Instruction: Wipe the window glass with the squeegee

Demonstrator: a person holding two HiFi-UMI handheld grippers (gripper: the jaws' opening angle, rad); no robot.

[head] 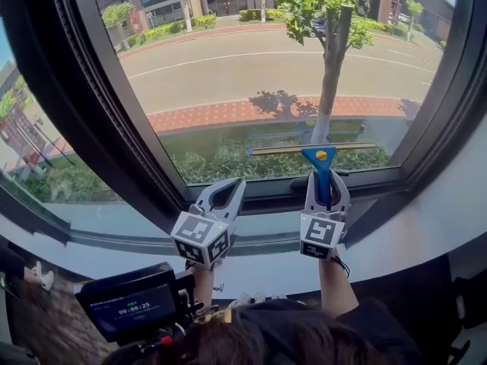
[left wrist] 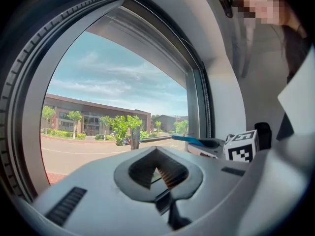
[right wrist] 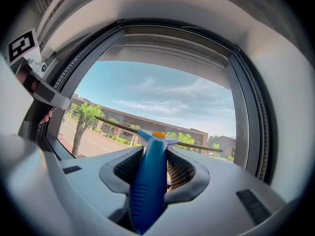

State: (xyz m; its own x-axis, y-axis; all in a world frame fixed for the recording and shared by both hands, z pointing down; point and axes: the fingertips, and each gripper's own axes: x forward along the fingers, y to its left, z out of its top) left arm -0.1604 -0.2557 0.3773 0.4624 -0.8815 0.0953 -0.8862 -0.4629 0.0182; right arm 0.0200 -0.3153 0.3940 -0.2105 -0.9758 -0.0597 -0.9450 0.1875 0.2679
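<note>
The squeegee has a blue handle (head: 322, 172) with an orange dot and a thin rubber blade (head: 283, 149). Its blade lies level against the window glass (head: 251, 67), low on the pane near the bottom frame. My right gripper (head: 326, 181) is shut on the handle (right wrist: 146, 186), and the blade (right wrist: 202, 147) stretches across in front of its jaws. To its left, my left gripper (head: 234, 184) is held at the lower frame, shut and holding nothing. The left gripper view shows its own jaws (left wrist: 157, 152) closed, with the squeegee (left wrist: 186, 140) off to the right.
A thick black window frame (head: 114, 128) surrounds the pane, with a white sill (head: 137, 223) below it. A small device with a timer screen (head: 133, 306) sits at the lower left. A person (left wrist: 295, 48) stands beside the white wall on the right.
</note>
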